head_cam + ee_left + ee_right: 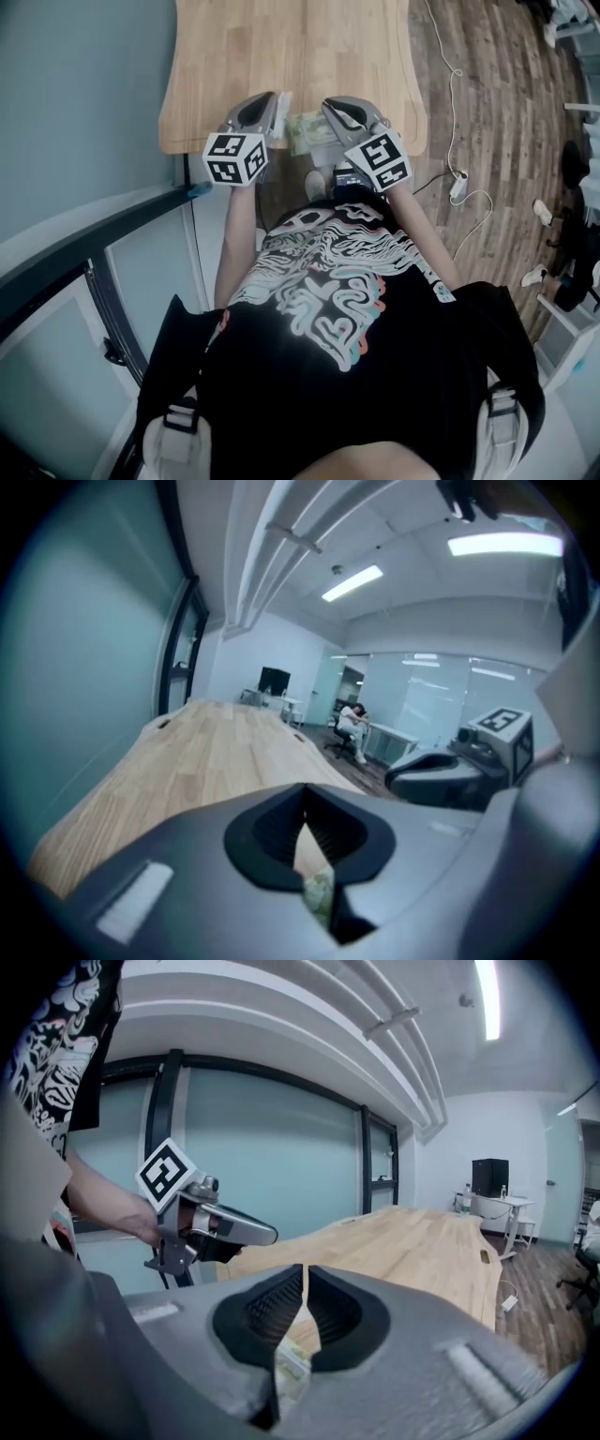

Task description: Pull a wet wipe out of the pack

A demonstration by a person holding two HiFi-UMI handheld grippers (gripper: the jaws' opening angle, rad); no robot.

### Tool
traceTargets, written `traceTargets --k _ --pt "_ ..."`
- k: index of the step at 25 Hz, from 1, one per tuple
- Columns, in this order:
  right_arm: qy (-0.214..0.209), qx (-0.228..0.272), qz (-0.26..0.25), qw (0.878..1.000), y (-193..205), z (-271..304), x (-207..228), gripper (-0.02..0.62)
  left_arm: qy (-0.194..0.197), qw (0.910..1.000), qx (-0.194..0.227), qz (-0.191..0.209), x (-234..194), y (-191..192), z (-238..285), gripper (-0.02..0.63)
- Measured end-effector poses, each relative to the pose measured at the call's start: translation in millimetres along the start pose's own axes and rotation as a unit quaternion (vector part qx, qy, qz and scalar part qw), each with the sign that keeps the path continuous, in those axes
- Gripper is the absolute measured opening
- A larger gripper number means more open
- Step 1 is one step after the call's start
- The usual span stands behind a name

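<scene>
The left hand-held gripper (277, 101) and right hand-held gripper (330, 107), both closed, are flanking the pack (307, 133) at the worktop's (281, 47) near edge, seemingly for easy reach.

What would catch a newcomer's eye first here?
The left claw and right claw, each carrying a black-and-white marker cube, are side by side at the near edge of the wooden table, both shut. A pale green wet wipe pack shows between them. Whether either claw grips it is unclear.
</scene>
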State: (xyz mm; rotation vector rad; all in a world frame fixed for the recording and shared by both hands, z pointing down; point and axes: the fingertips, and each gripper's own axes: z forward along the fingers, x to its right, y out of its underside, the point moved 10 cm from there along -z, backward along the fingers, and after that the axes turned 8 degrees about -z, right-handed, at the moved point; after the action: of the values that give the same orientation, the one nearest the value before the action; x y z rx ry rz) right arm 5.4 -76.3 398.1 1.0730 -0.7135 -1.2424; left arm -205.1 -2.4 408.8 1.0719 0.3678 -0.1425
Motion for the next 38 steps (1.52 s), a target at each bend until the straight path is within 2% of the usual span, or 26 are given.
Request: traceTargets --k 3,4,7,11,19,29,38 --pt "0.025 0.037 -0.004 0.999 -20 -5 10 0.016 0.017 0.9971 0.05 0.056 21 -17 -9 -0.009" --pt "0.031 0.053 -0.002 0.998 -26 -8 13 0.015 0.023 0.9959 0.062 0.061 27 -22 -10 -0.009" --pt "0.037 0.094 0.023 0.995 -37 -15 21 0.016 0.05 0.9933 0.095 0.044 39 -38 -12 -0.009" --pt "0.046 0.098 0.015 0.994 -46 -17 27 0.0 0.043 0.9903 0.113 0.069 46 -57 -11 -0.009" --pt "0.045 0.098 0.019 0.994 -41 -16 36 -0.002 0.024 0.9902 0.105 0.089 46 -51 -8 -0.009" --pt "0.044 0.106 0.024 0.993 -37 -19 41 -0.002 0.015 0.993 0.097 0.065 45 -48 -1 -0.009" --pt "0.051 0.102 0.033 0.993 -27 -27 47 -0.002 0.014 0.9944 0.083 0.063 52 -41 7 -0.009"
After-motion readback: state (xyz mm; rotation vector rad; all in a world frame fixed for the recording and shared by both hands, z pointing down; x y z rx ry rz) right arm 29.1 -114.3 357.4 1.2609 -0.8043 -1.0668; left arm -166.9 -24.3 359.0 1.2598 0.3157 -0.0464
